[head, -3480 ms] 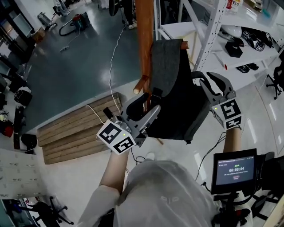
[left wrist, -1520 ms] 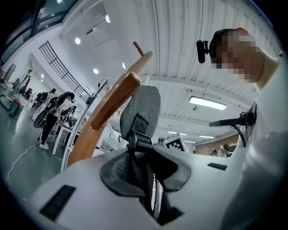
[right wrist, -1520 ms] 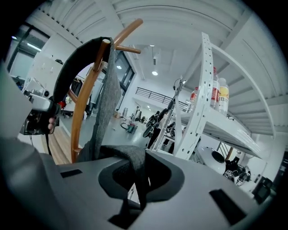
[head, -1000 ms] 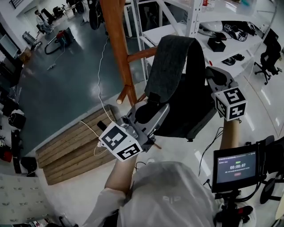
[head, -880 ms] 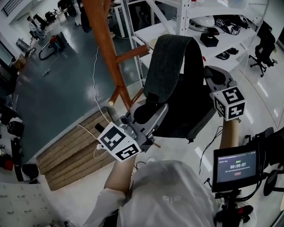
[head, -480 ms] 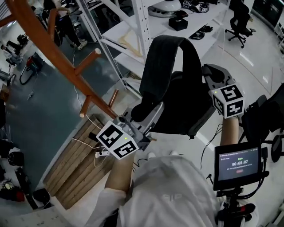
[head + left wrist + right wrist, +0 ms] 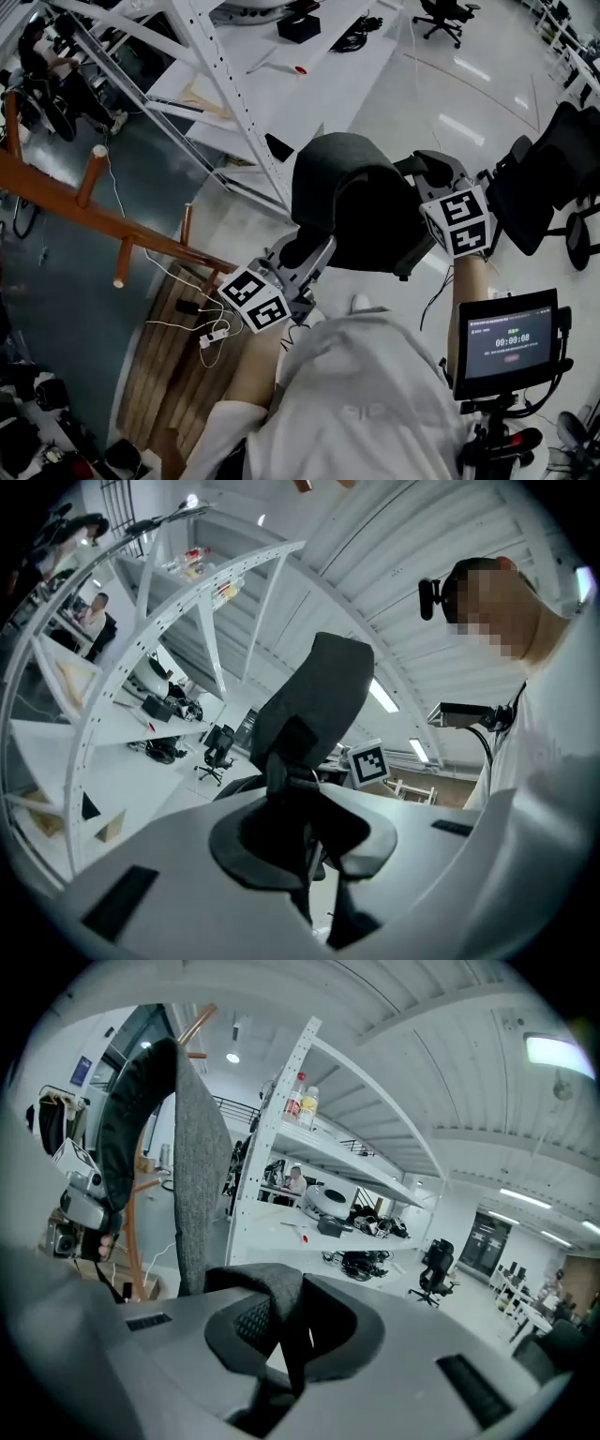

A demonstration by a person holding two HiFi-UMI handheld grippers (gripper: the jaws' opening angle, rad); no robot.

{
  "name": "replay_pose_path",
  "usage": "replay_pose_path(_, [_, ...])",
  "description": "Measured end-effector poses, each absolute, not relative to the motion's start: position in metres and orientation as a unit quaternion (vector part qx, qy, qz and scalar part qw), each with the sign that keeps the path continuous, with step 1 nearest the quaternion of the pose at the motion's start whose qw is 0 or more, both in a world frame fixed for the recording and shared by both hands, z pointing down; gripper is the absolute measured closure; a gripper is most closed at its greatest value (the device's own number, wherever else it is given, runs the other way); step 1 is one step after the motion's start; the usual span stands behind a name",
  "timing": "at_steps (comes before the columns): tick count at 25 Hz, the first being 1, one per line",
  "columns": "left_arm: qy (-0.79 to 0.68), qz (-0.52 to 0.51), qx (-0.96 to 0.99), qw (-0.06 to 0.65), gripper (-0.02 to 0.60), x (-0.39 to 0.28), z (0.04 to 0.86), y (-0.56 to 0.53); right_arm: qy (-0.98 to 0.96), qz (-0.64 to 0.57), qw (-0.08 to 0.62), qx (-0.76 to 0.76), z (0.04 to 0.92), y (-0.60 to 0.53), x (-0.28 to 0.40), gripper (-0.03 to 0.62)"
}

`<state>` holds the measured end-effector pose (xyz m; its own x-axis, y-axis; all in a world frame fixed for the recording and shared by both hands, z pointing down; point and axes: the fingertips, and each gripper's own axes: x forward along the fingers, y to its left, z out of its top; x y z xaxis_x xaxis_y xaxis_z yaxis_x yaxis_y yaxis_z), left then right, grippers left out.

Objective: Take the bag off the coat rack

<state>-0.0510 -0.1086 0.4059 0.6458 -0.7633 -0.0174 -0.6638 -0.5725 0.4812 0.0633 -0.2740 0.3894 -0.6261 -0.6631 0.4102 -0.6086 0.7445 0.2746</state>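
You hold the dark grey bag (image 7: 361, 211) at frame centre, apart from the wooden coat rack (image 7: 84, 202) (far left). Your left gripper (image 7: 314, 249) pinches its strap, and your right gripper (image 7: 418, 169) clamps a fabric fold.

Left tool (image 7: 305, 255) out front on a bare left forearm (image 7: 255, 364), marker cube facing up; jaws nearly together, pinching dark fabric of the bag (image 7: 361, 211). Right tool (image 7: 424, 169) pushed further forward at the right, right forearm (image 7: 466, 286) reaching straight ahead, cube up; jaws clamped on a fold of bag strap. Tools well apart, one at each side of the bag; left sits nearer the torso.
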Motion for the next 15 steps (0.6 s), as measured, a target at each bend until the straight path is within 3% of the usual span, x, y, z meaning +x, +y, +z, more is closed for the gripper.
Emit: replay_pose_path(15, [-0.35,-0.07,0.892,0.279,0.52,0.001,0.461,-0.122,-0.864,0.036,0.271,0.422,0.467,-0.254,0.134,0.559])
